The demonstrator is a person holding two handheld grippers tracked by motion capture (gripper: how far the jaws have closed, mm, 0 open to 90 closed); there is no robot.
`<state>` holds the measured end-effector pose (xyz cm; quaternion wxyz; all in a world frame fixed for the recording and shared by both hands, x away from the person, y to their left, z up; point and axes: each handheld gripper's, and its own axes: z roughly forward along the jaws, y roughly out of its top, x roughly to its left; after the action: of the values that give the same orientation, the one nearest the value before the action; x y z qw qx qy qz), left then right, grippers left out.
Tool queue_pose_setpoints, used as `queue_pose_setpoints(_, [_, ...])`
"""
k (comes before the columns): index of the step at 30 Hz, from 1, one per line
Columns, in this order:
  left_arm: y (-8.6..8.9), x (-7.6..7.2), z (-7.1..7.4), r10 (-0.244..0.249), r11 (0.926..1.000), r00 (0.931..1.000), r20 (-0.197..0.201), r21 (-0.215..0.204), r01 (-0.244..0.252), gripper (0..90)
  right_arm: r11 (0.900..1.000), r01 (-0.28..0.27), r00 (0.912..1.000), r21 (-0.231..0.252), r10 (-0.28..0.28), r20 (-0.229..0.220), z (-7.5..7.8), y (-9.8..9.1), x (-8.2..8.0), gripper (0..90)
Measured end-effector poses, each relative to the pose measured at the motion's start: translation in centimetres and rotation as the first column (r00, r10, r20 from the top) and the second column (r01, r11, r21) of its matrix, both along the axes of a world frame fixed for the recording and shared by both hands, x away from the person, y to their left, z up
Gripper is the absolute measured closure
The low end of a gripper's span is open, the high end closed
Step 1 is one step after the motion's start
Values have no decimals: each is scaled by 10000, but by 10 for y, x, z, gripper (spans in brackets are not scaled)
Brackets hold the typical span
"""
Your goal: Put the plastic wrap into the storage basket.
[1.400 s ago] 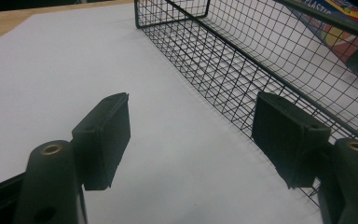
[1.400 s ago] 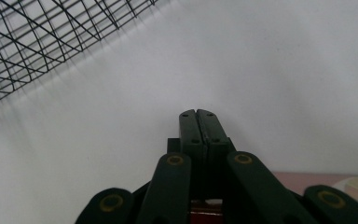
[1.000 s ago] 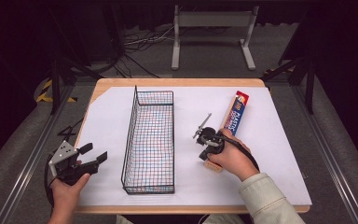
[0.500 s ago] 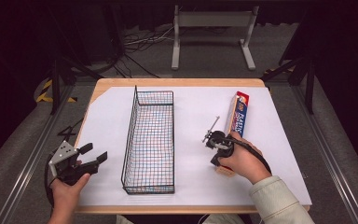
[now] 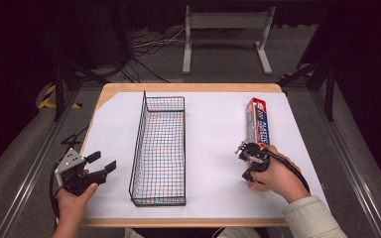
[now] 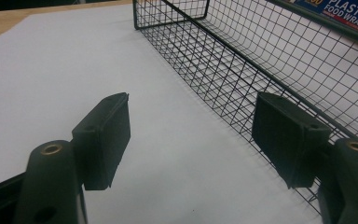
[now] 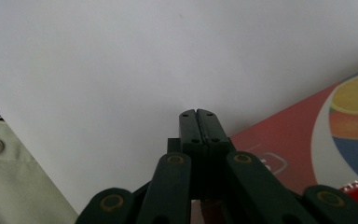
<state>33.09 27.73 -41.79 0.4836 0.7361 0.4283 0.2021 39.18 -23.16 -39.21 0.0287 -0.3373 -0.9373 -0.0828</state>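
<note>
My right gripper (image 5: 248, 154) was at the near end of the plastic food wrap box (image 5: 256, 125), its jaws pressed flat together with nothing between them. In the right gripper view the closed jaw tips (image 7: 198, 122) pointed down at the white sheet (image 7: 121, 65), and the box (image 7: 307, 144) lay just beside them on their right, its red printed face with an orange slice running under that side of the linkage; I could not tell whether the jaws touched the carton. From above, the box stretched away from the gripper toward the far edge of the table (image 5: 188, 88), lengthwise, so only its near end sat by my hand.

My left gripper (image 5: 82, 171) was well apart from the box, at the near left corner of the sheet, jaws spread wide and holding nothing. In the left gripper view the two pads (image 6: 107, 135) framed bare white paper, and the wire basket (image 6: 242, 74) stood just beyond the right-hand pad, its long mesh wall running away ahead of the jaws. Through that mesh, beyond the basket's far wall, I could read the box's label (image 6: 349, 14). The basket (image 5: 161, 148) stood between my two grippers
</note>
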Motion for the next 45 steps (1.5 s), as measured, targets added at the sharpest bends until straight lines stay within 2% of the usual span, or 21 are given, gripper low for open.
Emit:
queue_pose_setpoints(6, [-3, 3, 0, -48, 10000, 10000, -22, -41, 48, 286, 9992, 406, 9991, 11, -406, 80, 1, -23, -5, 900])
queue_pose_setpoints(7, [-4, 4, 0, -63, 10000, 10000, -5, -48, 63, 286, 9980, 630, 9980, -45, -630, 109, 2, -31, -7, 900])
queue_pose_setpoints(12, [-7, 7, 1, -141, 9999, 9999, -7, -21, 141, 286, 9950, 968, 9950, -224, -963, 247, 3, -47, -12, 900])
queue_pose_setpoints(17, [-10, 10, 1, -164, 9999, 9999, -21, -48, 164, 287, 9866, 1625, 9861, -126, -1620, 365, 5, -72, -17, 900])
queue_pose_setpoints(22, [-10, 11, 0, -168, 9998, 9999, -10, -54, 168, 287, 9803, 1972, 9794, -136, -1964, 472, 7, -85, -20, 900])
queue_pose_setpoints(28, [-9, 10, 0, -133, 9999, 9999, -54, -38, 133, 287, 9815, 1911, 9787, 109, -1914, 748, 8, -84, -23, 900])
queue_pose_setpoints(29, [-9, 10, 0, -125, 9999, 9999, -63, -35, 125, 287, 9822, 1830, 9807, 422, -1854, 621, 8, -82, -23, 887])
queue_pose_setpoints(32, [-8, 9, 0, -94, 9999, 9999, -48, -104, 93, 286, 9851, 1624, 9822, 557, -1669, 866, 8, -79, -23, 862])
queue_pose_setpoints(33, [-8, 9, 0, -88, 9999, 9999, -55, -86, 88, 284, 9838, 1513, 9825, 962, -1604, 949, 9, -80, -23, 848])
queue_pose_setpoints(35, [-8, 9, -1, -103, 9999, 9999, -69, -33, 102, 283, 9764, 1386, 9810, 1656, -1583, 1125, 12, -81, -24, 809])
queue_pose_setpoints(38, [-7, 8, -1, -49, 10000, 9999, -95, -70, 48, 283, 9565, 862, 9745, 2786, -1391, 1762, 19, -81, -28, 736])
queue_pose_setpoints(39, [-6, 8, -1, -34, 10000, 9999, -103, -55, 34, 283, 9510, 602, 9702, 3033, -1271, 2061, 22, -81, -29, 716])
queue_pose_setpoints(43, [-5, 7, -1, 7, 10000, 10000, -62, -86, -8, 283, 9241, 247, 9460, 3813, -1449, 2901, 33, -81, -33, 662])
queue_pose_setpoints(45, [-4, 6, -1, 32, 9999, 10000, -55, -103, -33, 283, 9030, 310, 9269, 4285, -1864, 3258, 39, -82, -35, 640])
